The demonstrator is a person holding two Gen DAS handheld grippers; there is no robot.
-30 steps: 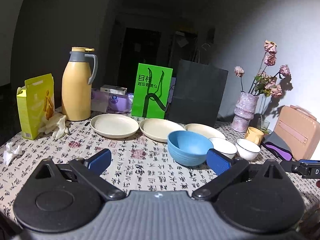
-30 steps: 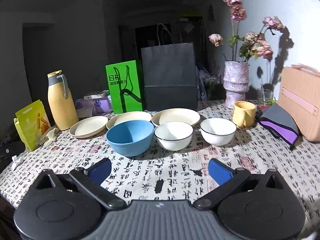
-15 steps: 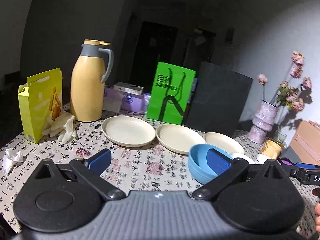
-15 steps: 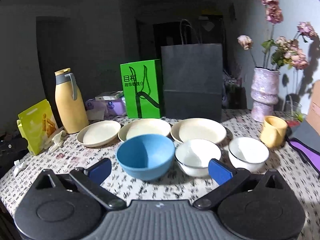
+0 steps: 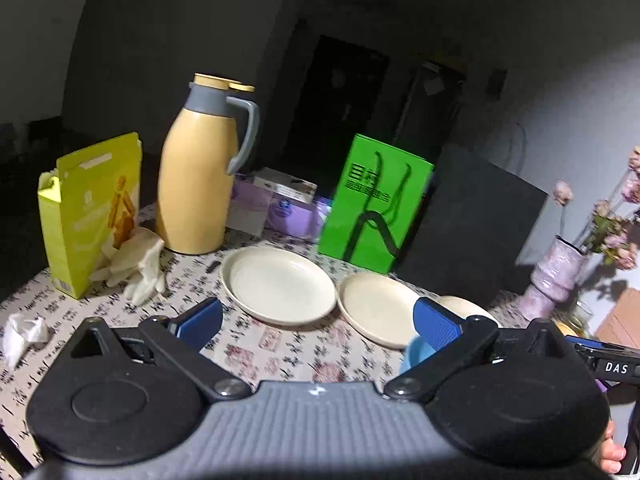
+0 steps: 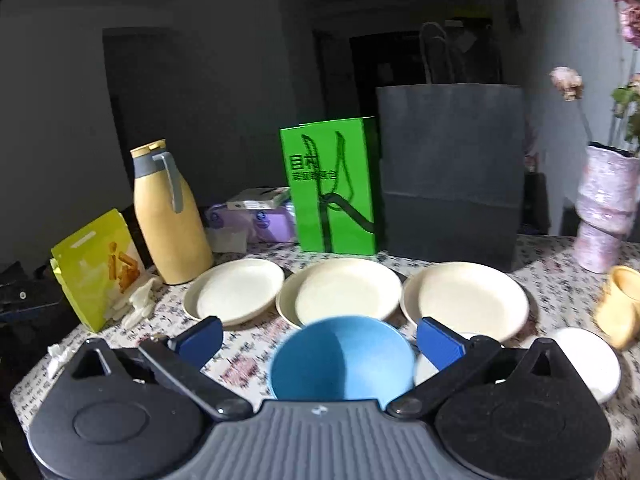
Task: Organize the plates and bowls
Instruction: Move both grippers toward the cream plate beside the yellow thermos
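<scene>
Both have closed in over the last second: the right hand-held gripper (image 6: 318, 340), wide open and empty, now frames the blue bowl (image 6: 342, 358) on the surface (image 6: 244, 356), while the left hand-held gripper (image 5: 318, 318), equally open and empty, faces the leftmost plate (image 5: 278, 282), suggesting stacking is about to begin.

At the back left of the patterned tablecloth (image 6: 248, 344) we see a tall yellow thermos jug (image 6: 170, 216) with a grey handle, upright. Just left of it stands an open yellow carton (image 6: 98, 264), with pale gloves (image 5: 138, 266) lying at its foot. Behind the jug we find purple packs (image 6: 268, 222) with a small box on top. A green paper bag (image 6: 334, 188) stands beside a taller dark paper bag (image 6: 450, 176). We note a pinkish vase (image 6: 606, 212) of dried flowers at the right, a yellow mug (image 6: 620, 304) near it, and a crumpled tissue (image 5: 24, 336) at the left edge.
</scene>
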